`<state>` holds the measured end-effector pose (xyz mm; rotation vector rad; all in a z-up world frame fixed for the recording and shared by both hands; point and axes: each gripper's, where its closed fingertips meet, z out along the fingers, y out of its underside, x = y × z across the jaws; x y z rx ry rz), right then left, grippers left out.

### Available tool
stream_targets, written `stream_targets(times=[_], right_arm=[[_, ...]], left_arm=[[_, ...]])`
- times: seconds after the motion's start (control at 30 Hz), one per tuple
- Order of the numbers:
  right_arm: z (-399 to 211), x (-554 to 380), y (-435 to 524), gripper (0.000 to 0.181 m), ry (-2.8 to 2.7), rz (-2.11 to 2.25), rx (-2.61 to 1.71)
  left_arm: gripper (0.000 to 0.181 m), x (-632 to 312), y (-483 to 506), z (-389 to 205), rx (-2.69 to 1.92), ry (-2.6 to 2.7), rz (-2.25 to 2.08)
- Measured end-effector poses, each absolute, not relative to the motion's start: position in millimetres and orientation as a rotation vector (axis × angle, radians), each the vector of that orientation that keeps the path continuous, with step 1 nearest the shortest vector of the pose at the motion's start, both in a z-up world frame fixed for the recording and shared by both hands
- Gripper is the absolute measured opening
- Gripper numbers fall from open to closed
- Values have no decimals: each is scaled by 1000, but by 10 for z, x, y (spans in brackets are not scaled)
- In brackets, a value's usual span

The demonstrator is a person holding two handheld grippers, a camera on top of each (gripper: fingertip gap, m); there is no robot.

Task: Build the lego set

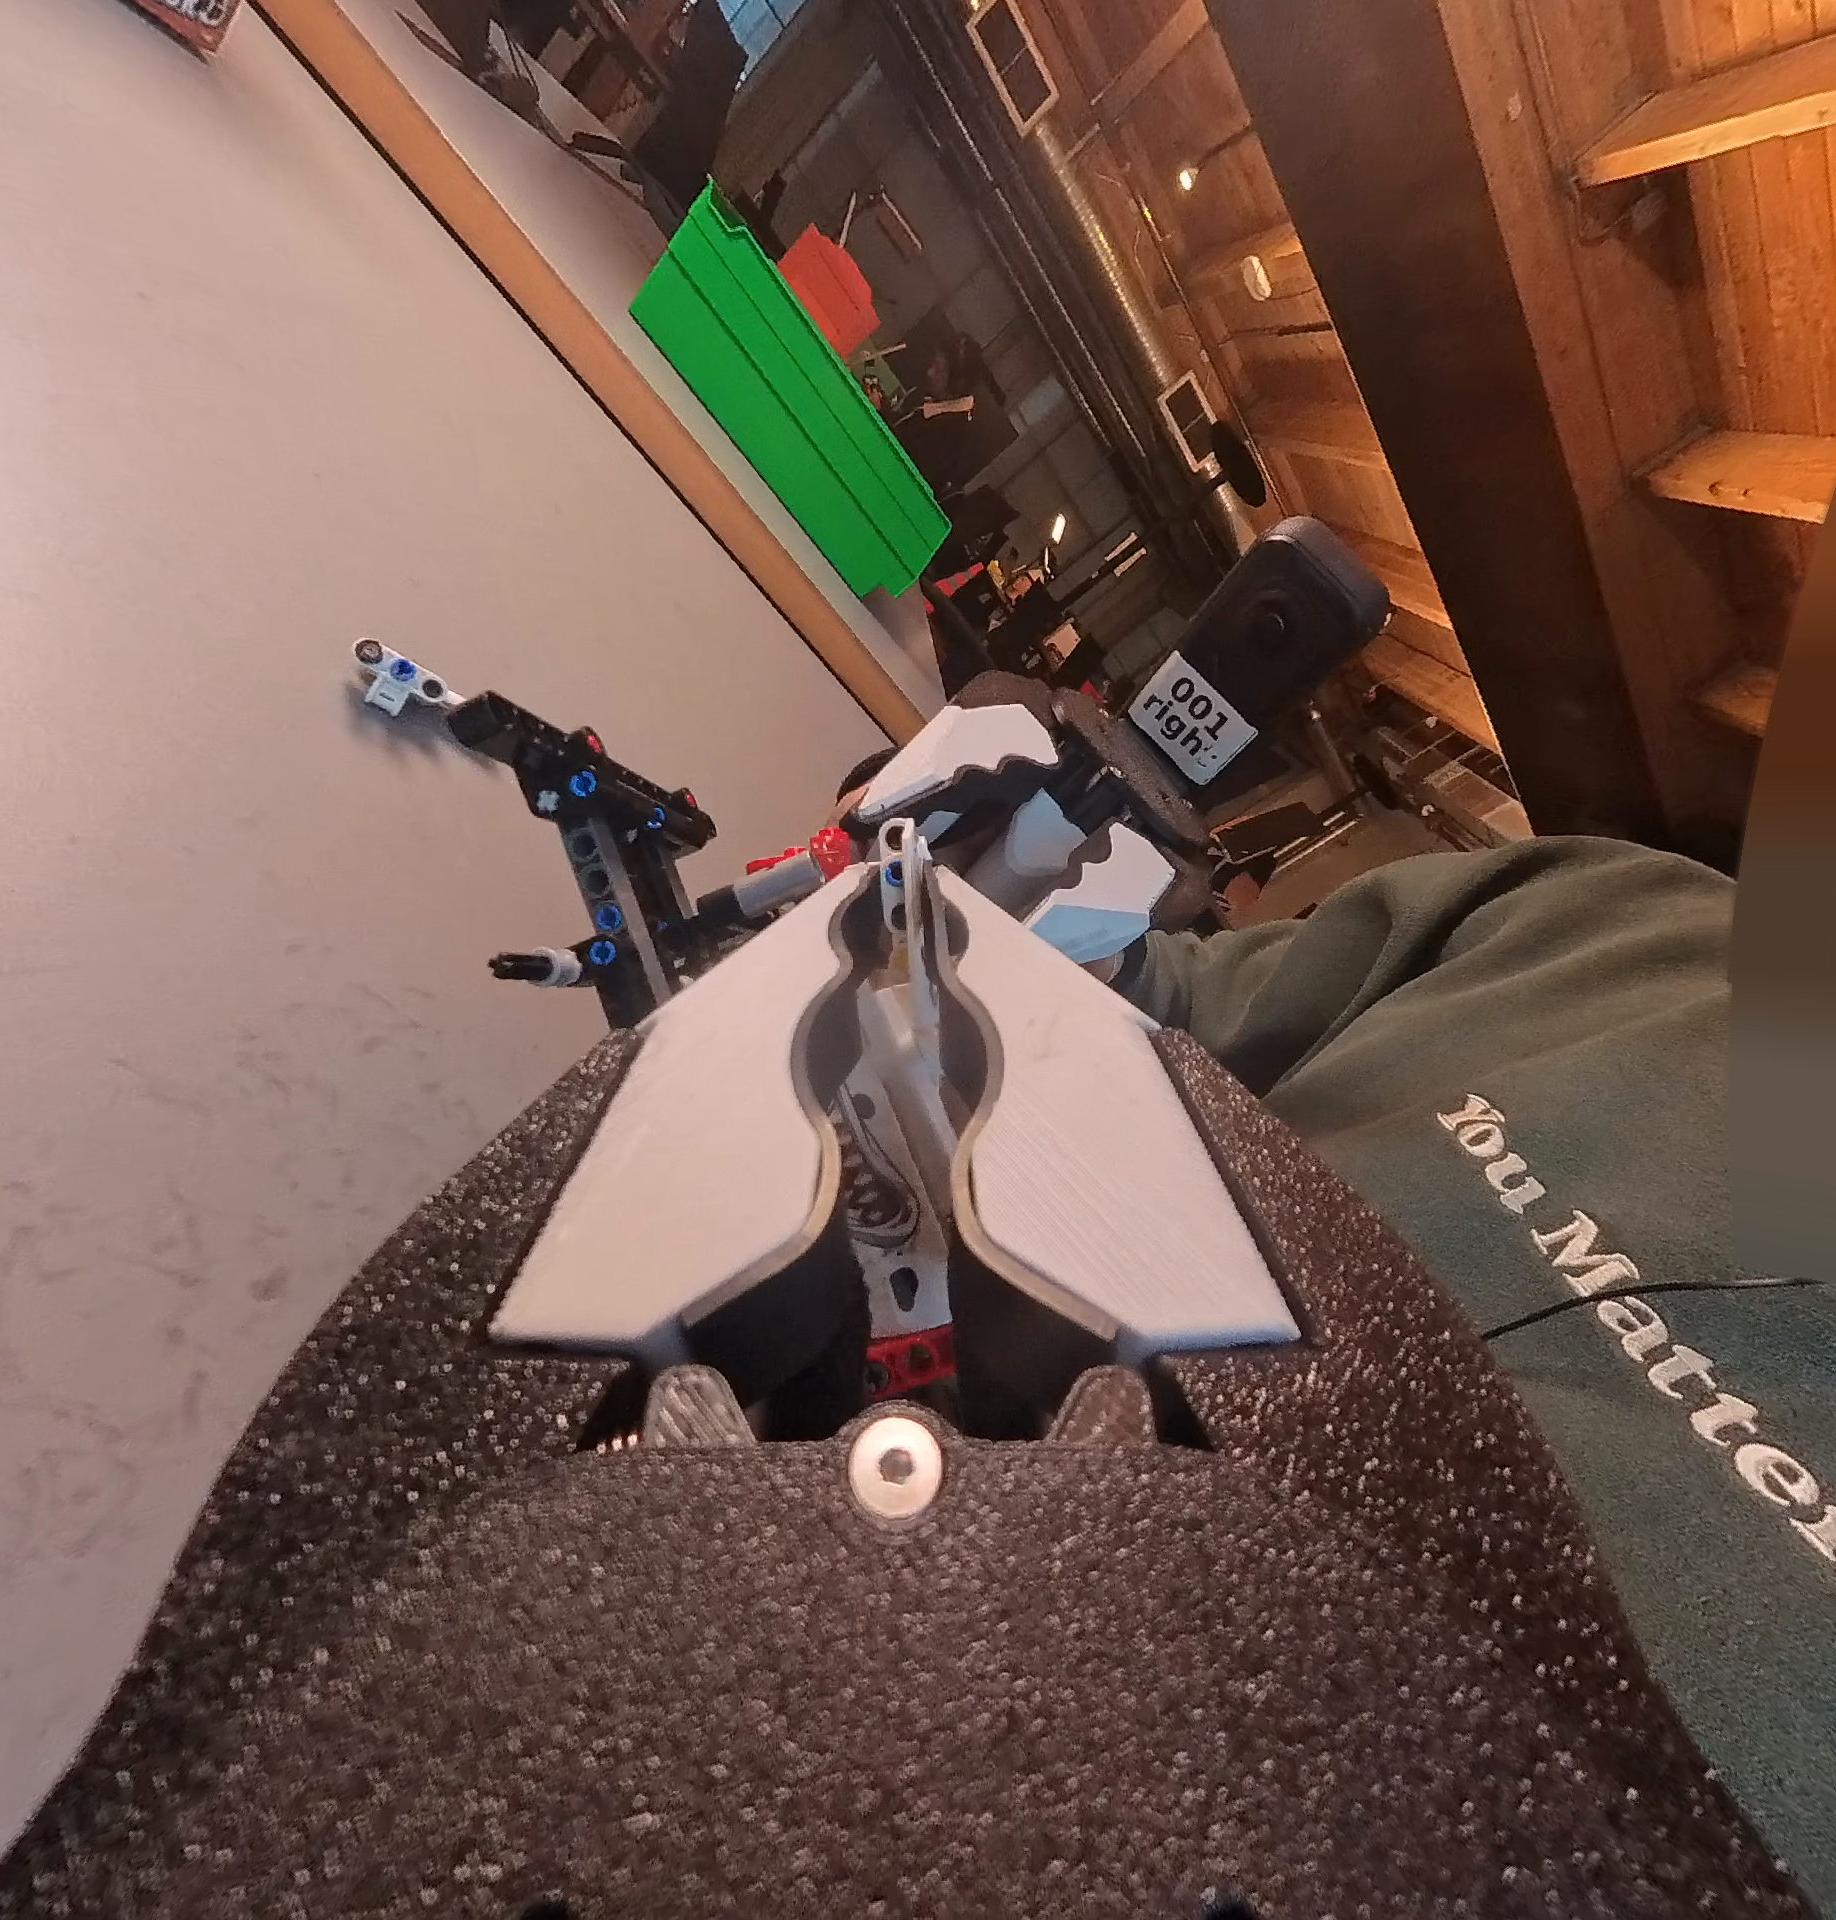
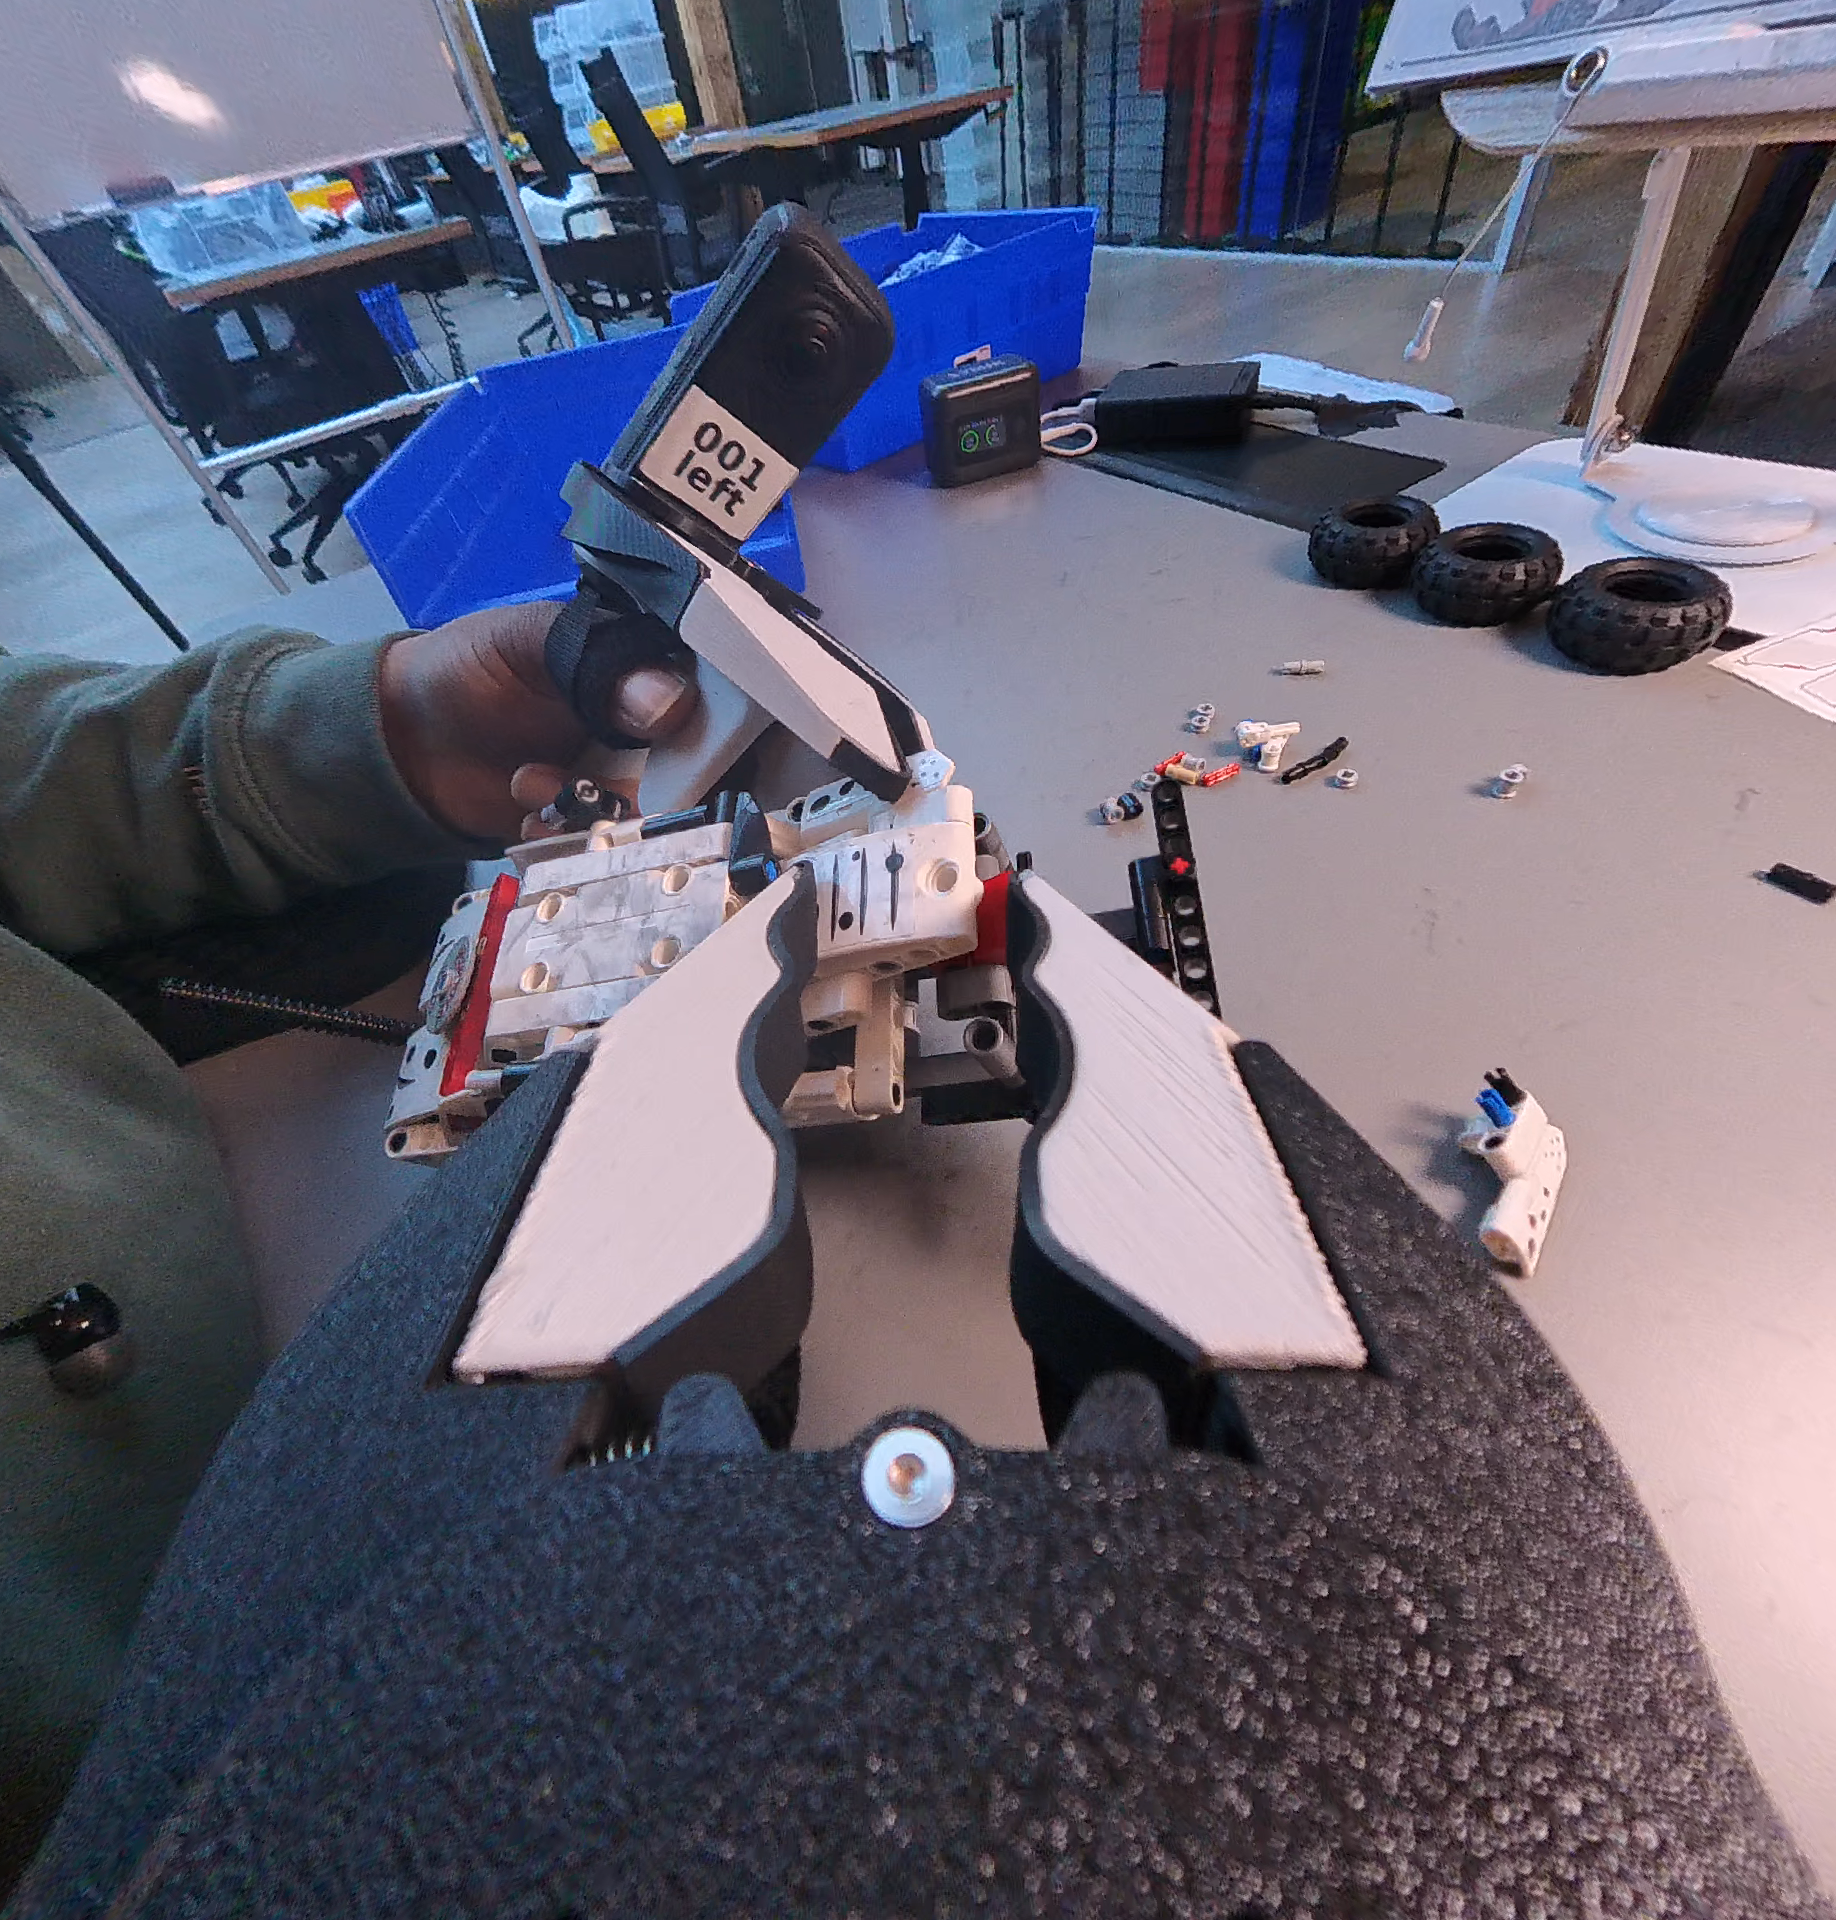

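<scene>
On the grey bench [image 2: 1361, 935], the white and red lego model [image 2: 685, 935] is sitting, and all else is placed relative to it. Above its top, the left gripper [image 2: 919, 774] is pinching a small white piece [image 2: 933, 771] with jaws closed on it. Just before the model, the right gripper [image 2: 909, 914] is holding its jaws apart around the model's near end. Beyond the model, three black tyres [image 2: 1485, 571] and loose small parts [image 2: 1236, 764] are lying.
</scene>
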<state>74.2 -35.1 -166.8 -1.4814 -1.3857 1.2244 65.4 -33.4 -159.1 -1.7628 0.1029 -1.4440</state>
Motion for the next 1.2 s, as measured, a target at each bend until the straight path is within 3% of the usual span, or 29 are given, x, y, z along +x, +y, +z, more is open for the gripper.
stream_targets(times=[0.53,0.67,1.03,1.13,1.2], right_arm=[[-1823,604,-357,31,-1612,1426,-1625],[-1919,571,-281,19,-1731,1614,-1787],[-2063,570,-270,12,-1841,1870,-1962],[-2068,779,-408,6,-1919,1960,-1950],[-2051,768,-432,6,-1830,1930,-1944]], left_arm=[[5,650,-262,-1767,-1834,74,-1475],[5,683,-200,-1859,-1885,79,-1465],[1,622,-172,-1974,-1934,32,-1509],[0,26,-28,-1936,-1869,-122,-1335],[0,195,-214,-1970,-1954,78,-1301]])
